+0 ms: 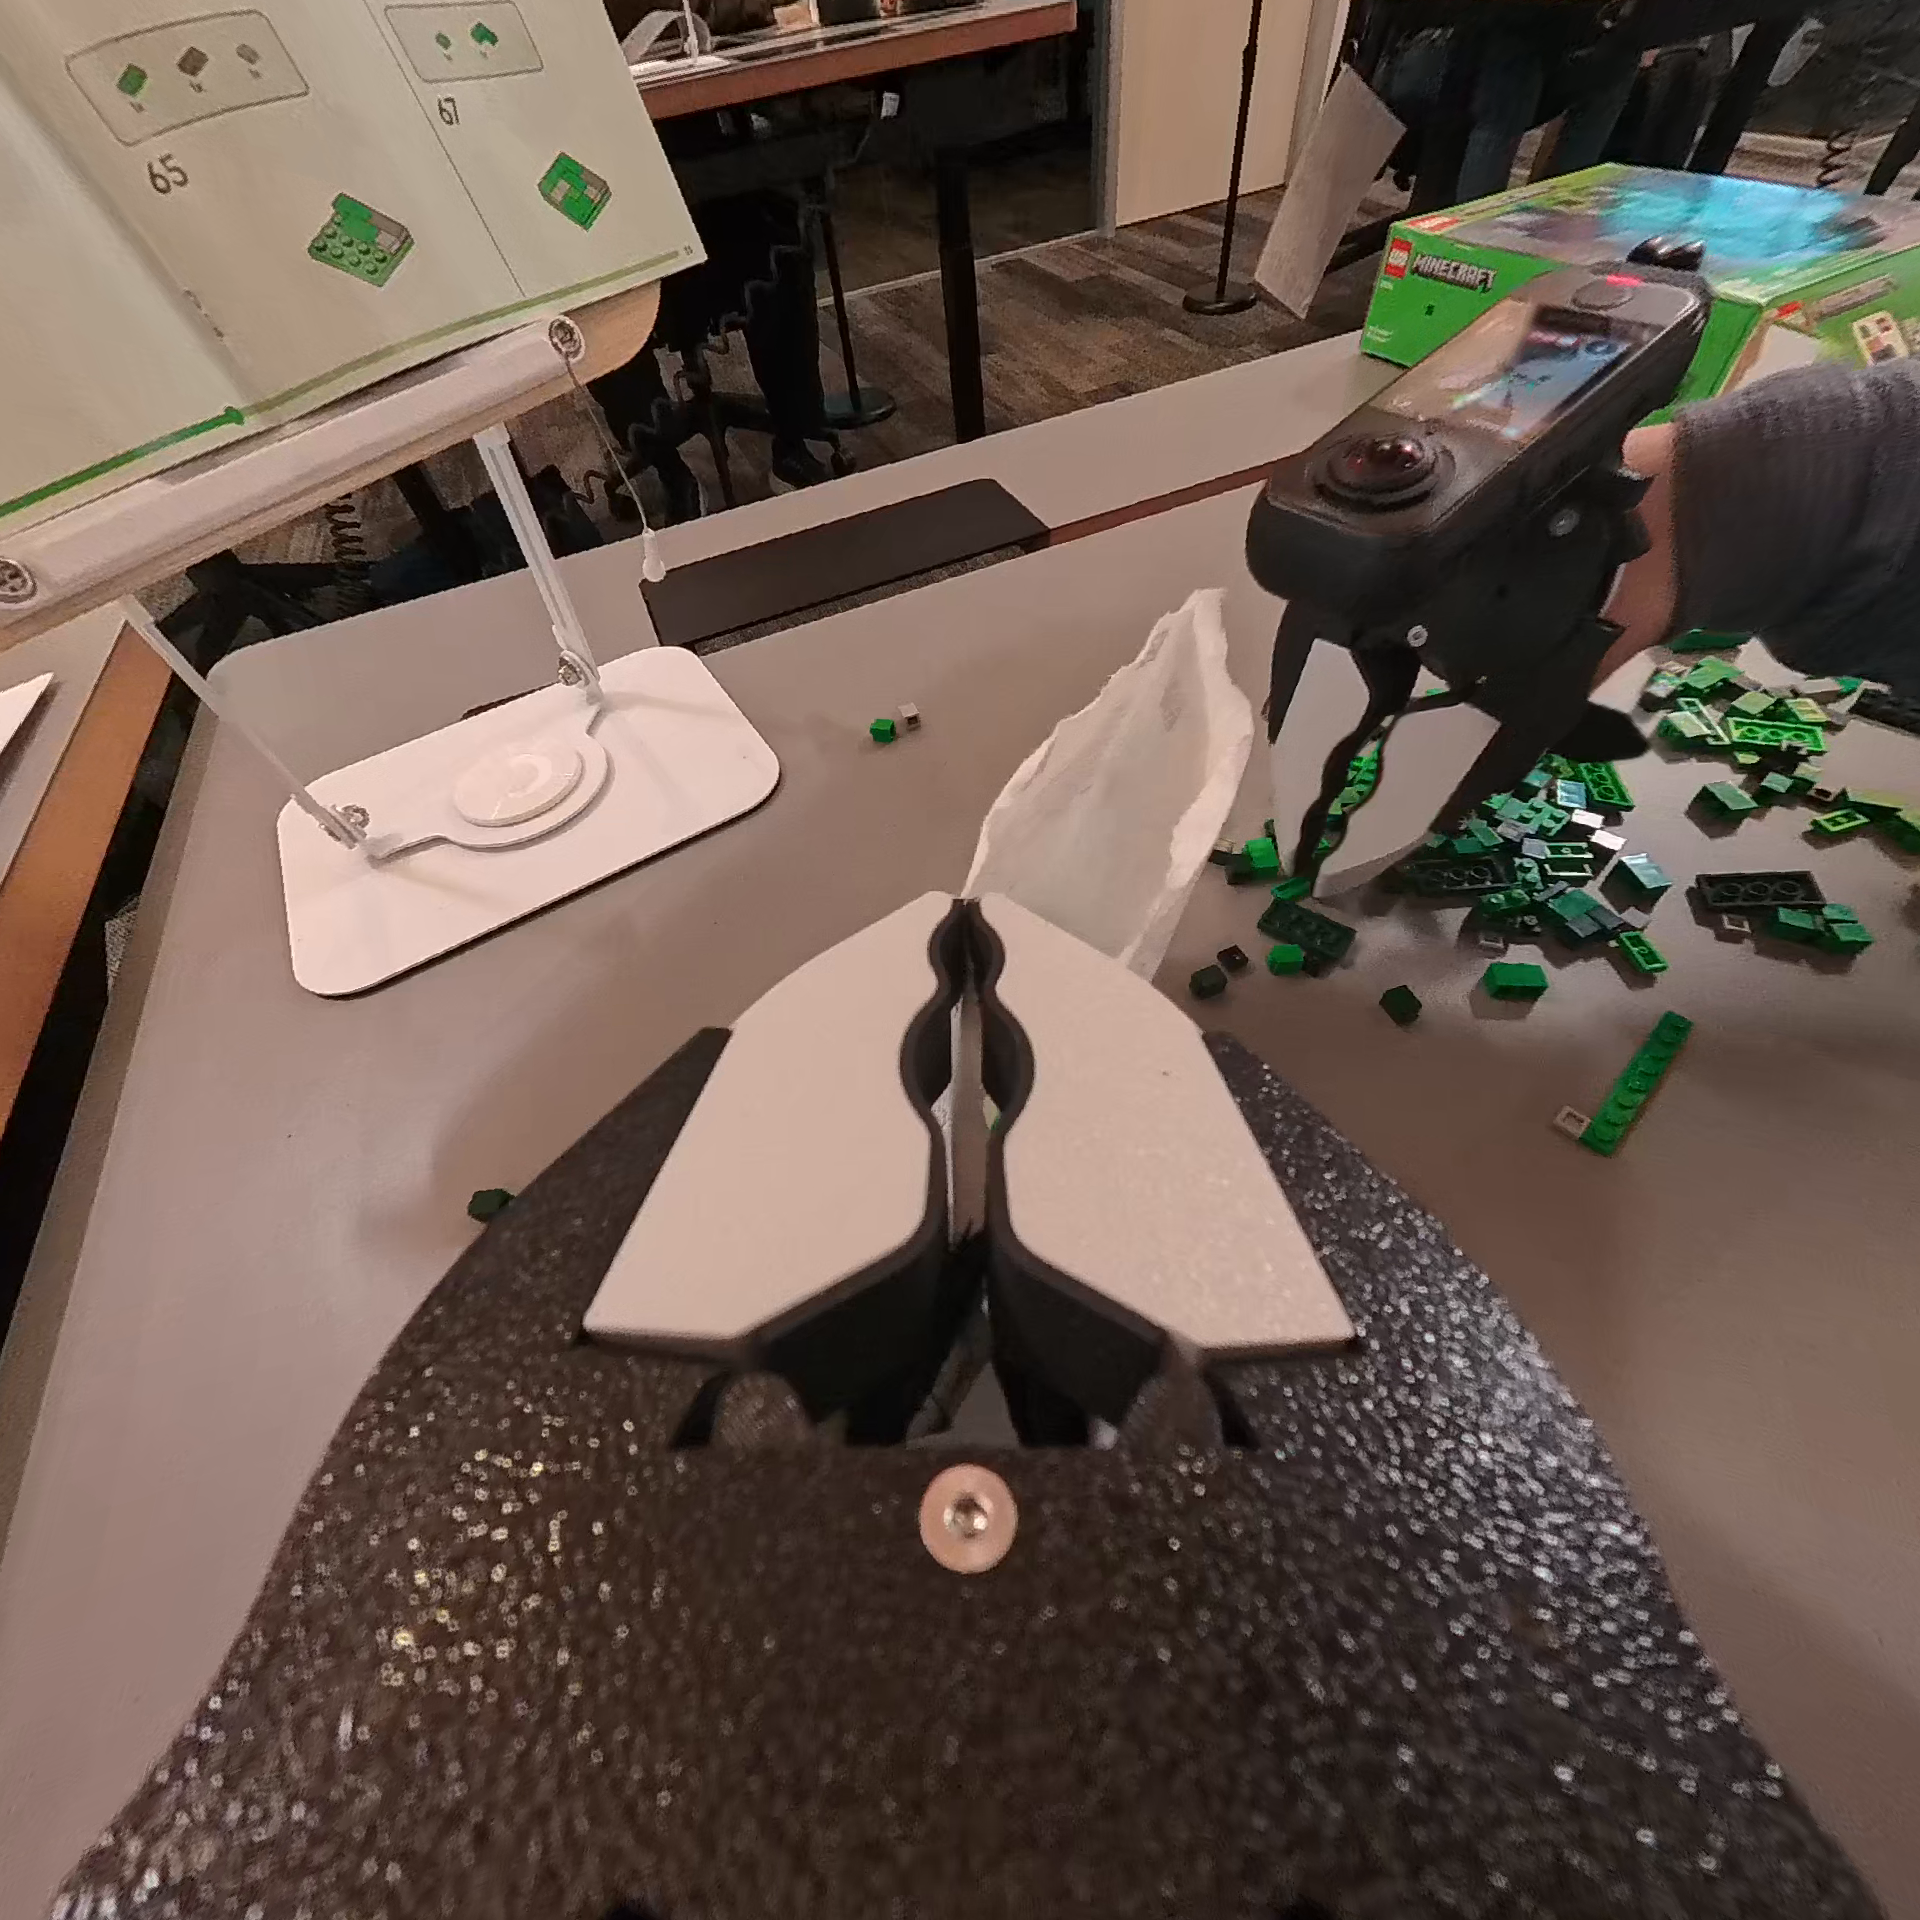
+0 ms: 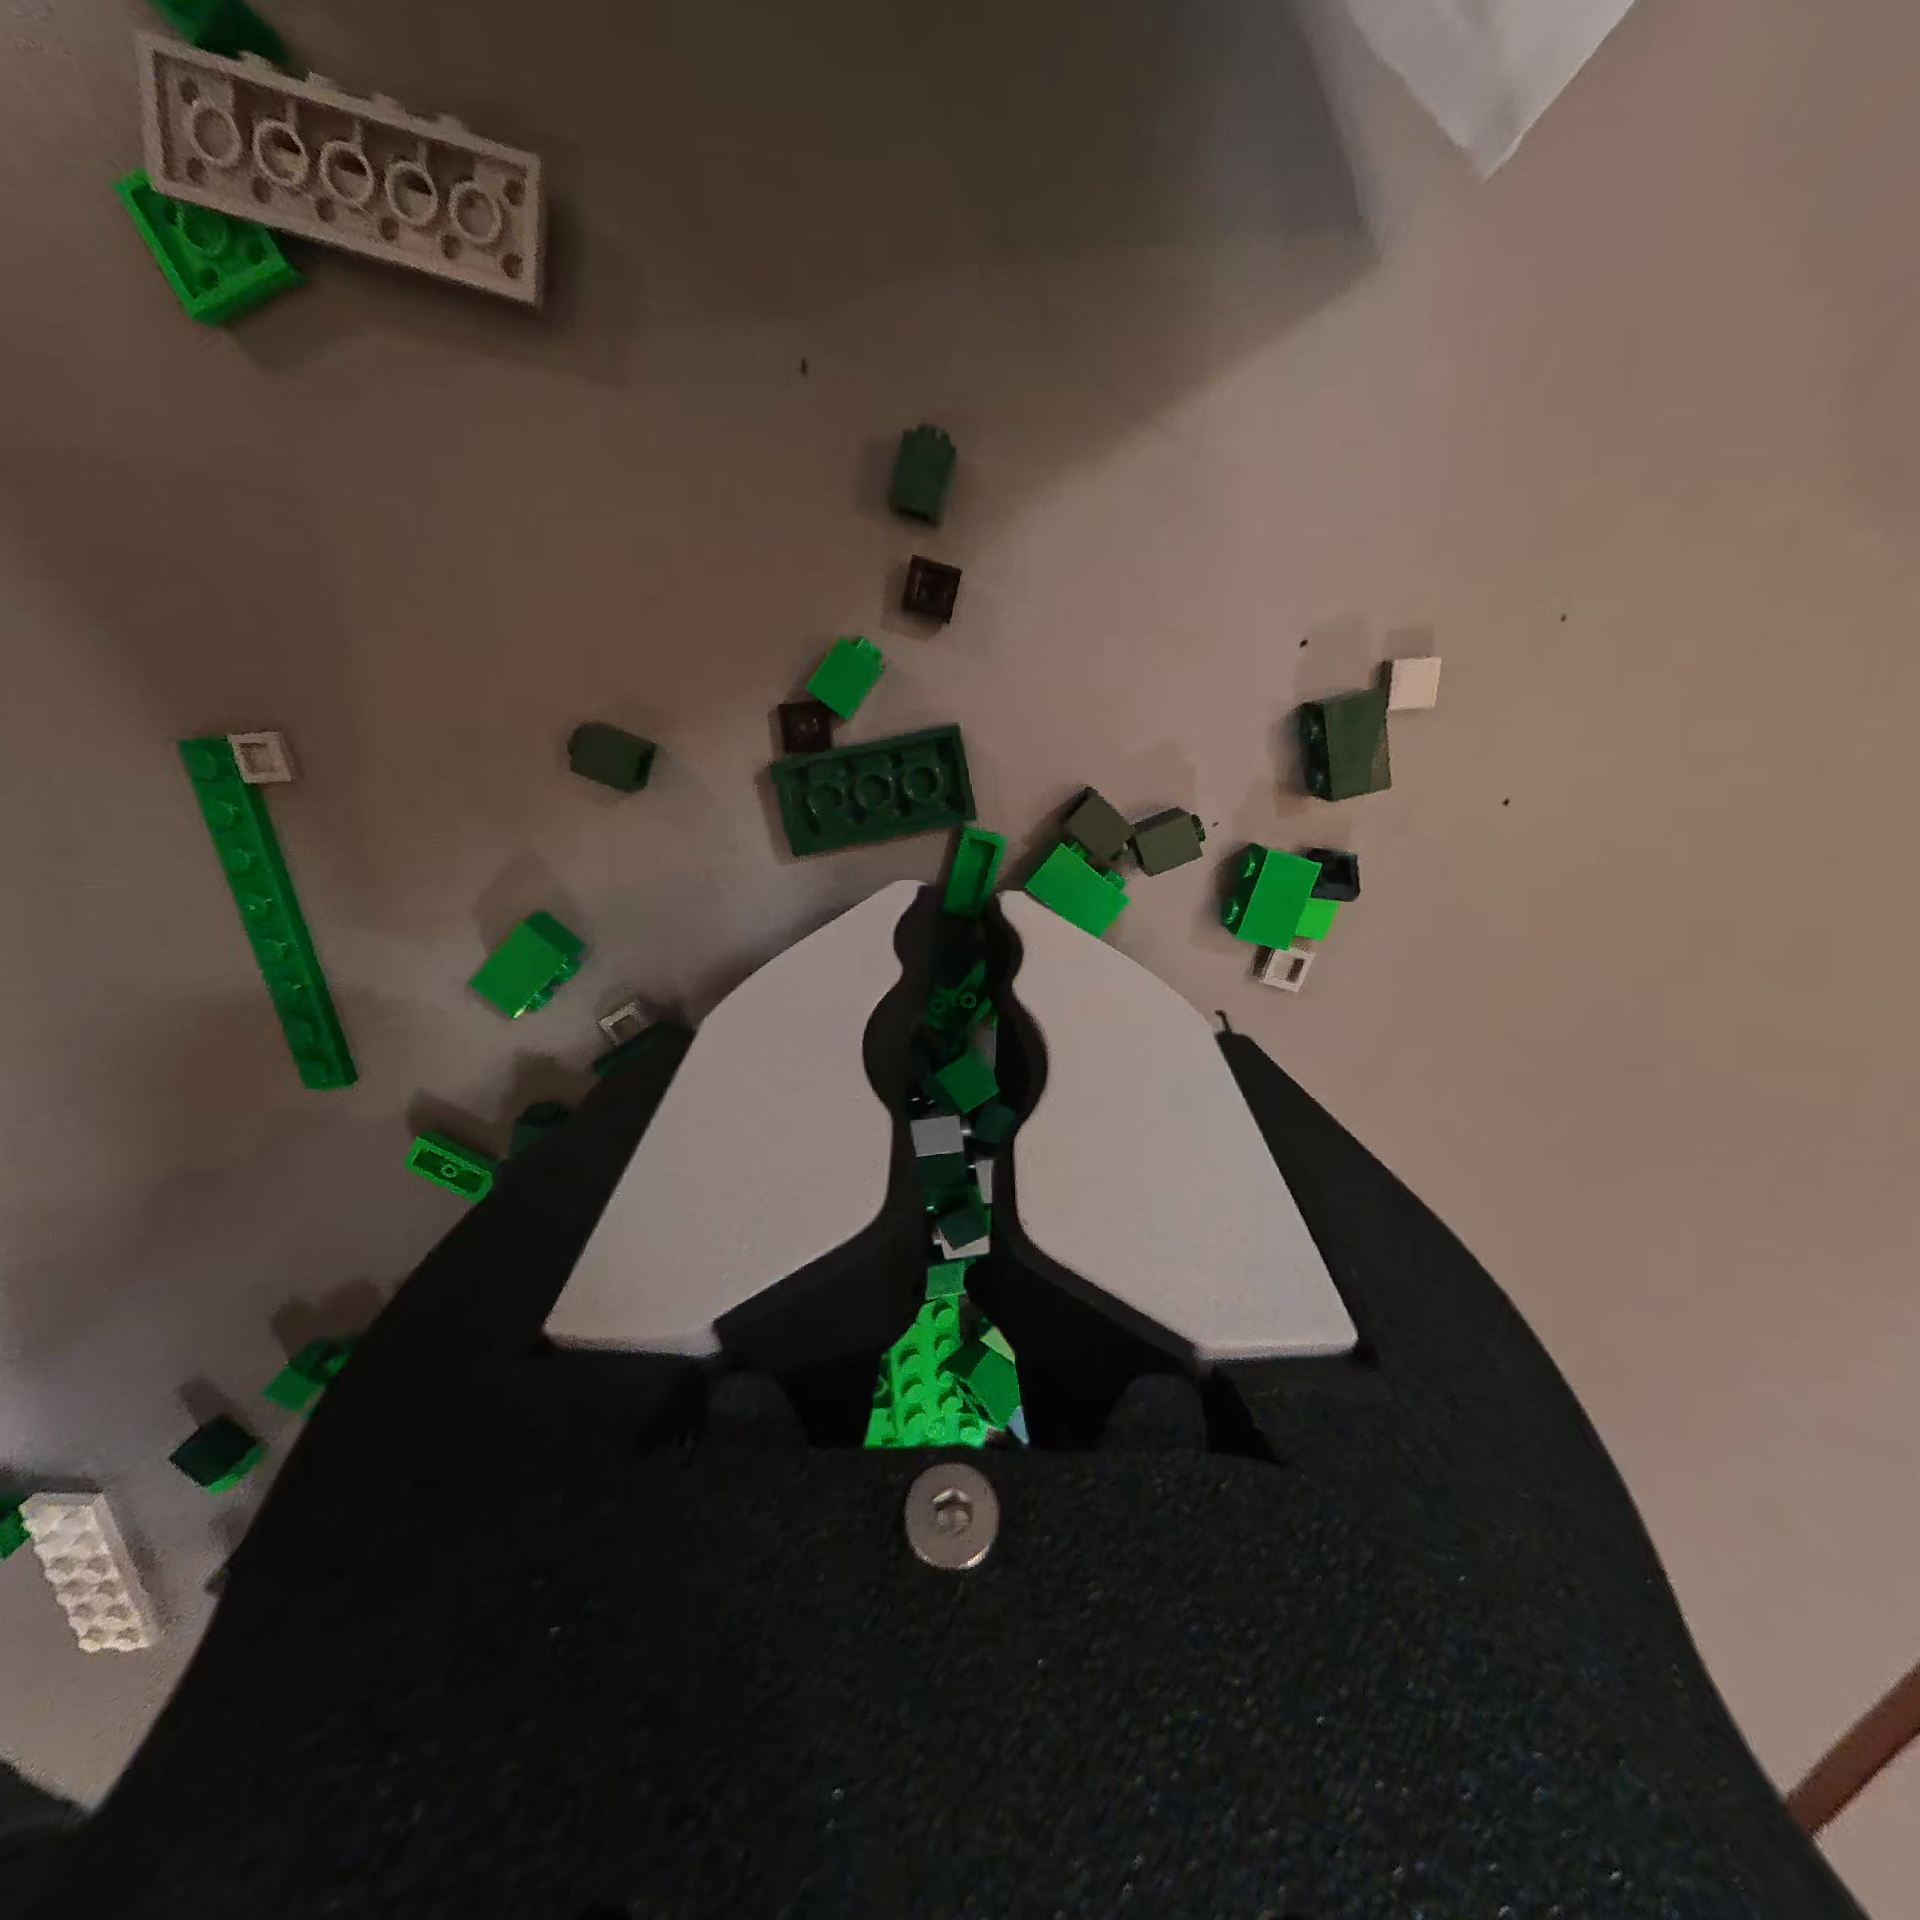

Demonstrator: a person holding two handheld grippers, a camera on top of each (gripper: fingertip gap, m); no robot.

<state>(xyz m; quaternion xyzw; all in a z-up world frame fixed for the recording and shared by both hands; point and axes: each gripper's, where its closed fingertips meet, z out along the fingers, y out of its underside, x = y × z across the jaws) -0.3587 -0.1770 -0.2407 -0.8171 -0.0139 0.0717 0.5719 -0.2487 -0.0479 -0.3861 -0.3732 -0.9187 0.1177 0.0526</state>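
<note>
My left gripper (image 1: 968,914) is shut on the lower edge of a torn white paper bag (image 1: 1122,769), which stands up from the grey table (image 1: 520,1091). A strip of the paper shows between the jaws. My right gripper (image 2: 961,899), held by a gloved hand (image 1: 1787,540), points down at the left edge of a pile of green, dark green and grey bricks (image 1: 1621,831); it also shows in the left wrist view (image 1: 1317,883). Its jaws stand nearly together around a small bright green brick (image 2: 974,871) at the tips. A dark green plate (image 2: 873,790) lies just beyond.
An open instruction booklet (image 1: 312,187) rests on a white stand (image 1: 520,810) at the left. A green toy box (image 1: 1558,270) stands at the back right. A black mat (image 1: 842,561) lies at the far edge. A long green plate (image 2: 265,914) and a grey plate (image 2: 343,171) lie left. One gripper's finger ends stand about 20 cm off the other's. The long green plate (image 2: 265,914) is about 12 cm from my right fingertips and 25 cm from my left. The left camera catches it too, in the left wrist view (image 1: 1636,1083).
</note>
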